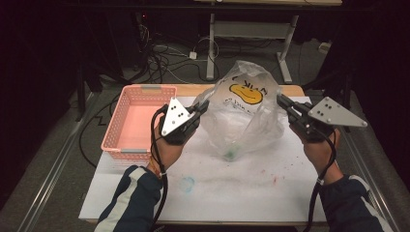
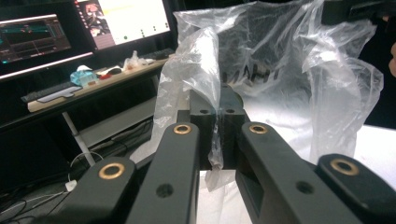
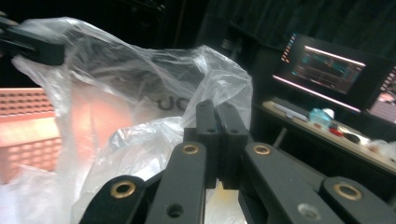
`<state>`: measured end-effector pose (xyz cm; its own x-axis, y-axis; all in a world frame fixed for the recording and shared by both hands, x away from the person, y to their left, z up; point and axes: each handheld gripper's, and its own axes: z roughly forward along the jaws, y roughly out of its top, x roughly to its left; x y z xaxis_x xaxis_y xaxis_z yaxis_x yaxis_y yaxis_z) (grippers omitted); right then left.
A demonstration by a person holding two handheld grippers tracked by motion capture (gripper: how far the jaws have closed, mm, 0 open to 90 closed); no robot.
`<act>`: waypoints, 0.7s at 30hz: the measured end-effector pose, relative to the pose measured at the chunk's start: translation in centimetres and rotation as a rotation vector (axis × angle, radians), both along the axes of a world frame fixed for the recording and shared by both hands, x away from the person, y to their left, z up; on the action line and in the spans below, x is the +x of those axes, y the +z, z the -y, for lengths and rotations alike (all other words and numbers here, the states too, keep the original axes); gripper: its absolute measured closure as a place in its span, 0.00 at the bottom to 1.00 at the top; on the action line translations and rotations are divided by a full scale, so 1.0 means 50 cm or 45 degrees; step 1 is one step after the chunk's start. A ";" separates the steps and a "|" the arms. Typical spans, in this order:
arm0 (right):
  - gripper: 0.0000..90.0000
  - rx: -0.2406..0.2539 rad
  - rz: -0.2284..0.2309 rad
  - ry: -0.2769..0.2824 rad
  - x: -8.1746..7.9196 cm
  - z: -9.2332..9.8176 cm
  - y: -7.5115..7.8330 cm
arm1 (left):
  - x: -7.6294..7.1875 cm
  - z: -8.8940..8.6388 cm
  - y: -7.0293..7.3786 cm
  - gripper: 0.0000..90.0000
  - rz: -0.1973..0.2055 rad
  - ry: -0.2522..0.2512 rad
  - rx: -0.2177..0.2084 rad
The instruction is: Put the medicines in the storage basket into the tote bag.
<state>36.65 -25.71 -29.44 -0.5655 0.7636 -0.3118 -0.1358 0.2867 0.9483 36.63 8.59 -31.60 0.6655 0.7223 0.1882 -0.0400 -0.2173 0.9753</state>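
A white table (image 1: 217,193) bears a pink basket (image 1: 140,121) at its left edge; a clear plastic bag (image 1: 244,113) stands at the middle, held open between both tools; the left gripper (image 1: 205,106) pinches its left rim; the right gripper (image 1: 282,100) pinches its right rim.

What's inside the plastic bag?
Through the clear plastic bag, held open by the left gripper and right gripper, a small green thing shows at the bottom. Crinkles blur what it is.
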 end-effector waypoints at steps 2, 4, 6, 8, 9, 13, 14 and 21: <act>1.00 -0.001 -0.011 -0.036 0.022 0.004 0.008 | 0.014 0.005 0.009 0.95 0.000 0.004 -0.015; 1.00 0.014 -0.016 -0.071 0.045 0.012 0.017 | 0.026 0.008 0.021 0.95 0.006 0.014 -0.031; 1.00 0.010 -0.033 -0.103 0.066 0.018 0.027 | 0.033 0.009 0.034 0.95 0.016 0.023 -0.040; 1.00 0.032 -0.043 -0.130 0.080 0.025 0.036 | 0.037 0.009 0.047 0.95 0.020 0.024 -0.054; 1.00 0.035 -0.052 -0.140 0.084 0.026 0.042 | 0.036 0.009 0.052 0.95 0.033 0.029 -0.051; 1.00 0.059 -0.045 -0.149 0.090 0.029 0.059 | 0.029 0.012 0.076 0.95 0.065 0.032 -0.055; 1.00 0.064 -0.039 -0.147 0.086 0.028 0.063 | 0.025 0.013 0.082 0.95 0.074 0.033 -0.049; 1.00 0.080 0.017 -0.113 0.041 0.013 0.103 | -0.004 0.006 0.120 0.95 0.118 0.052 -0.069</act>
<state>38.71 -26.37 -24.28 -0.4906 0.8289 -0.2690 -0.1252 0.2384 0.9631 36.43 8.31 -25.58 0.6166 0.7594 0.2076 -0.1224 -0.1680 0.9782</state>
